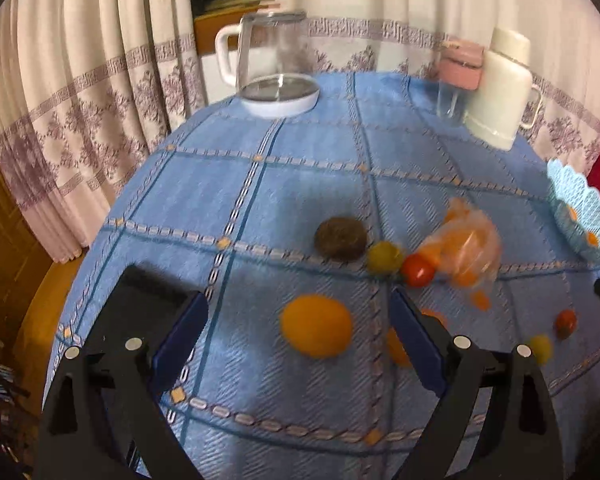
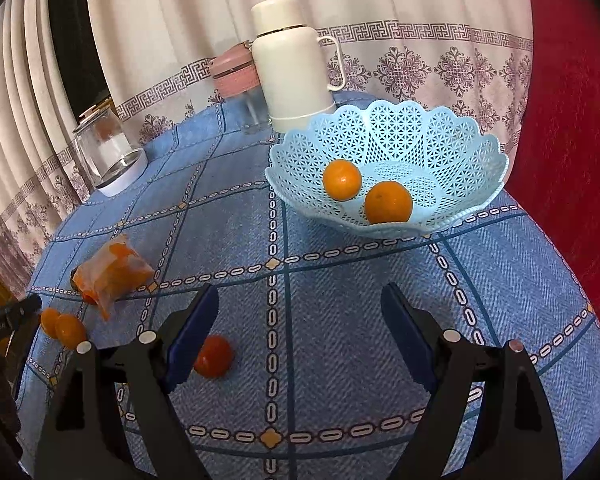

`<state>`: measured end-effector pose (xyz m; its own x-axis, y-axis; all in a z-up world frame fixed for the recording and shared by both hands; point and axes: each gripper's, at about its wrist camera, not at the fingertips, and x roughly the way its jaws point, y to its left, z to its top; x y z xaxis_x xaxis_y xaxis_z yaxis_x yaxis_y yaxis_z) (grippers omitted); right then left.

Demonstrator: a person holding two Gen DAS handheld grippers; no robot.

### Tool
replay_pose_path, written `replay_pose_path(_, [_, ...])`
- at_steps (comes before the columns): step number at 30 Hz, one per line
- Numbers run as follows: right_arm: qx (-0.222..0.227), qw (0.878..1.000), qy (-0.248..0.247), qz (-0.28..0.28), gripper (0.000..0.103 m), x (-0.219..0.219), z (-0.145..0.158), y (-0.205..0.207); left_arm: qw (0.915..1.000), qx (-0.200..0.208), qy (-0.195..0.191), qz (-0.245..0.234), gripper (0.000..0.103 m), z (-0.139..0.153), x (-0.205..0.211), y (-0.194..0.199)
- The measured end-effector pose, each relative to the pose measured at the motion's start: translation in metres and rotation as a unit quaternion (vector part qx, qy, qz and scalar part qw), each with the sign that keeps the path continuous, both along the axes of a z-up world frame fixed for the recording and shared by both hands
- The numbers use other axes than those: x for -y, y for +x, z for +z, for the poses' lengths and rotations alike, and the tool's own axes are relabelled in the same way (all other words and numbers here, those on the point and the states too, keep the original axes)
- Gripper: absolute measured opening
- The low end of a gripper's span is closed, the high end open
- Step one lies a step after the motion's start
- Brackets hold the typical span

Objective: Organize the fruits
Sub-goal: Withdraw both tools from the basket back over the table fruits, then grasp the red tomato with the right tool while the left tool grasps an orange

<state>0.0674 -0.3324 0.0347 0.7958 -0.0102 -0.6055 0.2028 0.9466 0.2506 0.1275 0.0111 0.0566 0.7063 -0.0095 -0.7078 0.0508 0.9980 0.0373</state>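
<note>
Left hand-held gripper [image 1: 300,320]: jaws standing wide, empty, framing an orange [image 1: 316,331] lying at 12 o'clock, prob. the next pick. Right hand-held gripper [image 2: 300,320]: also gaping, empty, hovering over blue worktop [image 2: 340,360]; red tomato [image 2: 214,357] sitting at its 9 o'clock. Bag of fruit [image 1: 458,250] lying further out. Basket [image 2: 460,140] at 1 o'clock already holding 2 oranges [image 2: 342,180], serving as collection pt.
</note>
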Motion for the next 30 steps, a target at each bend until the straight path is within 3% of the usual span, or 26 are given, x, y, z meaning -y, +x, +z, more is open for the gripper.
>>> replay_pose_path(11, [-0.008,1.0,-0.008,-0.001,0.085,-0.005,-0.001,0.0,0.9997,-0.018,-0.019,-0.003,0.086,-0.022,-0.012,0.007])
replay_pose_path(17, [-0.011,1.0,-0.01,-0.001,0.085,-0.007,-0.001,0.001,0.9989,-0.024,-0.035,-0.022,0.074,-0.026,-0.009,0.012])
replay_pose_path(19, [-0.014,1.0,-0.006,0.003,0.085,-0.008,-0.002,0.001,0.9981,-0.025,-0.045,-0.033,0.059,-0.027,-0.008,0.012])
replay_pose_path(22, [-0.018,1.0,0.002,0.007,0.085,-0.008,-0.003,-0.001,0.9972,-0.026,-0.052,-0.046,0.047,-0.028,-0.005,0.011])
replay_pose_path(30, [-0.041,0.997,0.002,0.06,0.083,-0.027,-0.005,-0.005,0.9959,-0.004,-0.084,-0.034,0.045,-0.024,-0.017,0.004])
